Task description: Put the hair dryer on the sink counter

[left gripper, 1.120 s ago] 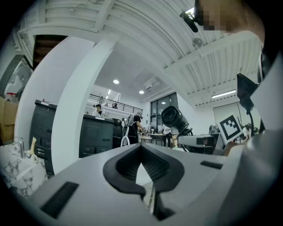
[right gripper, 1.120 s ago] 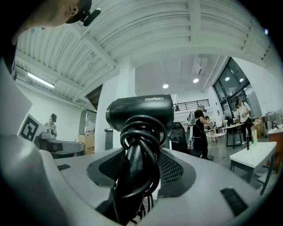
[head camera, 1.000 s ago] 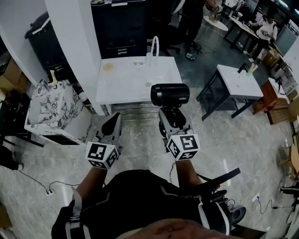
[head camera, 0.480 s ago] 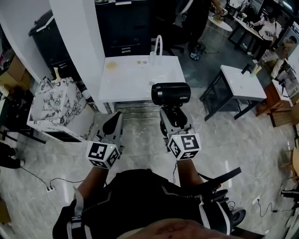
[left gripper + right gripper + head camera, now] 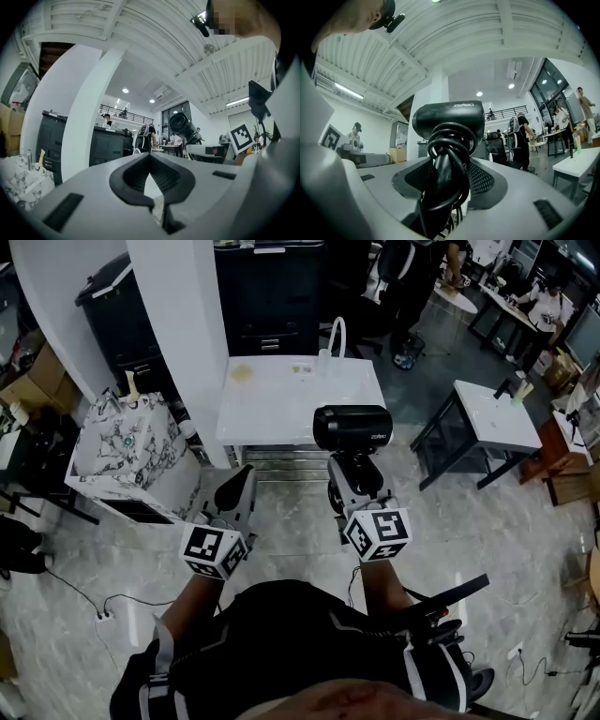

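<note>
The hair dryer (image 5: 352,427) hangs upright in the air, short of the sink counter (image 5: 272,413); top-heavy, it could tip or roll off if released near the counter's edge. The right gripper (image 5: 355,479) has its jaws spread wide, clamped on the cord-wrapped handle, while the left gripper (image 5: 235,495) is closed on nothing.

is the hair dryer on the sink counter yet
No, the hair dryer is clamped by its cord-wrapped handle in the right gripper, held in the air short of the sink counter.
</note>
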`<state>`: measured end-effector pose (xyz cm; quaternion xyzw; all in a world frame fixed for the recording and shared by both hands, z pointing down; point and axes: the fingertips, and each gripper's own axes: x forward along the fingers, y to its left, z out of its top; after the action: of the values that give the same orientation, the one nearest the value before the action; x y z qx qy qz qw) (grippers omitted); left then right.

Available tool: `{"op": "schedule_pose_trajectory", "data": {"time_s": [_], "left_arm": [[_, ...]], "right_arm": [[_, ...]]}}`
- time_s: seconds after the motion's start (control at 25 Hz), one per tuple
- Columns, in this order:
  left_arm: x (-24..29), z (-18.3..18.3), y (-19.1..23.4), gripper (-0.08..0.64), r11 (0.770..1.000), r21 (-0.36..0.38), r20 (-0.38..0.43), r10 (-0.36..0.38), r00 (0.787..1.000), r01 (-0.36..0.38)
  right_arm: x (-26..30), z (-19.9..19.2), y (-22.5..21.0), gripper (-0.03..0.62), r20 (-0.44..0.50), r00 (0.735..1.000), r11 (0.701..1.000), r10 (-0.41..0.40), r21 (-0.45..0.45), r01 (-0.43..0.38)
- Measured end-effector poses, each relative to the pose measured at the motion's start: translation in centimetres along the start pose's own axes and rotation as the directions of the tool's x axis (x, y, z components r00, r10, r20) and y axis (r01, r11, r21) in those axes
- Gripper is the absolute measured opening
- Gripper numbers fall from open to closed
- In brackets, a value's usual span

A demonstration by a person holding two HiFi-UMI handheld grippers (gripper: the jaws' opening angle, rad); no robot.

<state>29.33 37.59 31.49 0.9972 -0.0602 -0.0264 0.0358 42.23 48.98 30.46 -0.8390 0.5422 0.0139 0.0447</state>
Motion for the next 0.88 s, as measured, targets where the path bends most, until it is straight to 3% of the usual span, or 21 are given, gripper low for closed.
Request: {"op": "schedule_pose_trajectory", "data": {"time_s": [0.88], "left_arm": [[-13.6, 2.2, 13.3, 0.003, 0.983, 0.034, 0.021, 0.182, 0.983, -0.183]], "right_arm": [[7.1, 0.3, 18.3, 0.236, 0.042, 0.980, 0.981, 0.195, -0.019, -0.194]]}}
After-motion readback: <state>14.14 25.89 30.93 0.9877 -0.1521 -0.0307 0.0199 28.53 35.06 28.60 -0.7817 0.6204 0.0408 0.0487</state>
